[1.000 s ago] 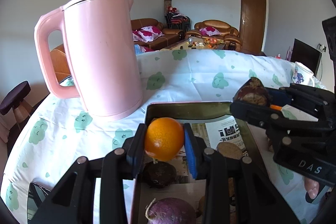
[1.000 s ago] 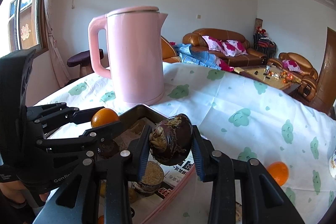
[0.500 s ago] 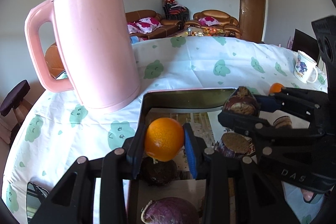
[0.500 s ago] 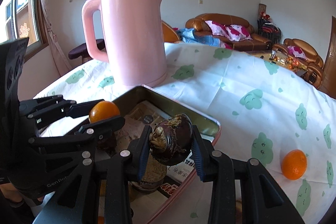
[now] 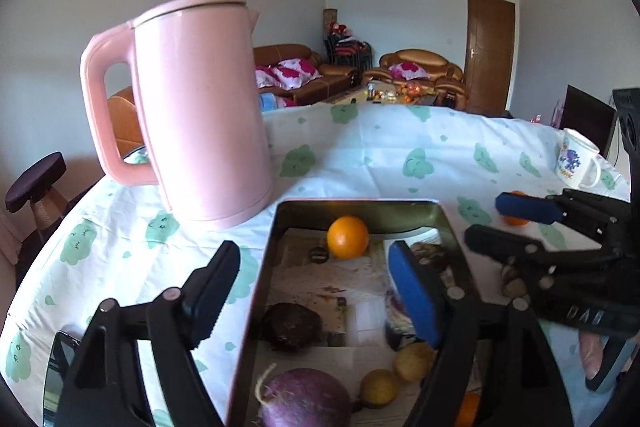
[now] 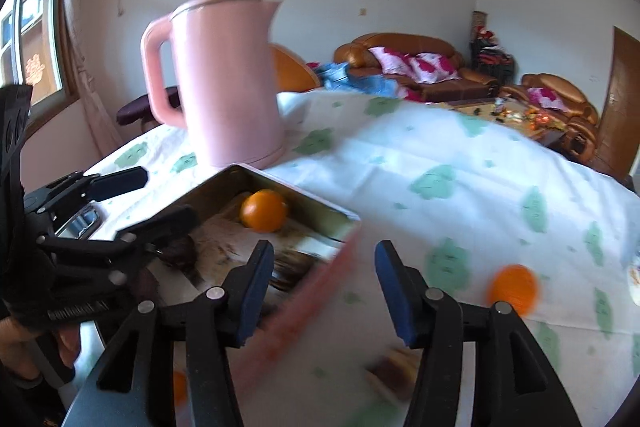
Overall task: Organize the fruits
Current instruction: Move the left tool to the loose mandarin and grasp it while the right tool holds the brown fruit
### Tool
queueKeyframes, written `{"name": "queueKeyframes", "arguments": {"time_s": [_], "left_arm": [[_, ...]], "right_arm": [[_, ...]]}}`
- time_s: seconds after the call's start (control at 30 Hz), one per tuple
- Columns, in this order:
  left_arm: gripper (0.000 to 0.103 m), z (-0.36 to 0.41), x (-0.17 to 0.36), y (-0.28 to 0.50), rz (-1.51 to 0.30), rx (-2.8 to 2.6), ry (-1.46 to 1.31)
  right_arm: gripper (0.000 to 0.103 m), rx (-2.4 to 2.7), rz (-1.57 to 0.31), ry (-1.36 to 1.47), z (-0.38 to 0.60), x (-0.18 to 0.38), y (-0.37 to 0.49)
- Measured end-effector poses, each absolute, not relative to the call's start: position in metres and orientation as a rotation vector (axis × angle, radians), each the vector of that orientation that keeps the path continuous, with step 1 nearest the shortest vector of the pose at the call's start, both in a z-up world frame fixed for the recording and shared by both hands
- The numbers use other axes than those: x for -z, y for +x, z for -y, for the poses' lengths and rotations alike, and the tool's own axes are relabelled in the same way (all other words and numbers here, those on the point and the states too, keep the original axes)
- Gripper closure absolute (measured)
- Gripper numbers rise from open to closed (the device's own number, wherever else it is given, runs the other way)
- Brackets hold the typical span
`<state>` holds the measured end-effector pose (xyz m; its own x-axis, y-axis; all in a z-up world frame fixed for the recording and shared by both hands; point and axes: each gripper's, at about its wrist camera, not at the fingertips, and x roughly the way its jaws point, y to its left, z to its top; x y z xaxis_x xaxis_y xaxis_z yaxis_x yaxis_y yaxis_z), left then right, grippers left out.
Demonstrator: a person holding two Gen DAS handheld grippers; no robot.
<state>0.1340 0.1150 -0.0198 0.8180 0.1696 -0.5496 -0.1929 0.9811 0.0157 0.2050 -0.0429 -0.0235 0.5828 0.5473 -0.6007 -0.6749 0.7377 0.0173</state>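
Observation:
A metal tray [image 5: 360, 207] with a pink outer rim, lined with newspaper, lies on the table. An orange [image 5: 347, 237] rests at its far end; it also shows in the right wrist view [image 6: 264, 209]. A dark mangosteen [image 5: 292, 325], a purple fruit [image 5: 306, 401] and small yellow fruits [image 5: 412, 361] lie in the tray too. My left gripper [image 5: 316, 293] is open and empty above the tray. My right gripper [image 6: 324, 285] is open and empty over the tray's right rim [image 6: 304, 291]. Another orange [image 6: 513, 289] lies on the cloth at the right.
A tall pink kettle [image 5: 200, 107] stands just behind the tray's left corner. A white printed mug [image 5: 576, 159] stands at the far right. A phone [image 5: 60, 359] lies at the near left edge. A white cloth with green prints [image 5: 400, 155] covers the table.
Both grippers have opened. The left one let go of the orange, which now lies at the tray's far end. The right one let go of the dark mangosteen and pulled back.

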Motion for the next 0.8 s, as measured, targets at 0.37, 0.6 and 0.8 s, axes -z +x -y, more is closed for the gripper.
{"name": "queueKeyframes", "arguments": {"time_s": [0.37,0.6,0.8], "left_arm": [[0.01,-0.083,0.021,0.138,-0.559,-0.152,-0.055],[0.008,-0.077,0.017,0.139,-0.56,-0.153,-0.047],[0.008,-0.061,0.009,0.142,-0.55,-0.13,-0.034]], "right_arm": [[0.047,-0.614,-0.704,-0.226,0.104,0.042,0.219],[0.048,-0.674,-0.78,-0.287,0.084,0.064,0.214],[0.052,-0.674,-0.787,-0.28,0.091,0.064,0.212]]}}
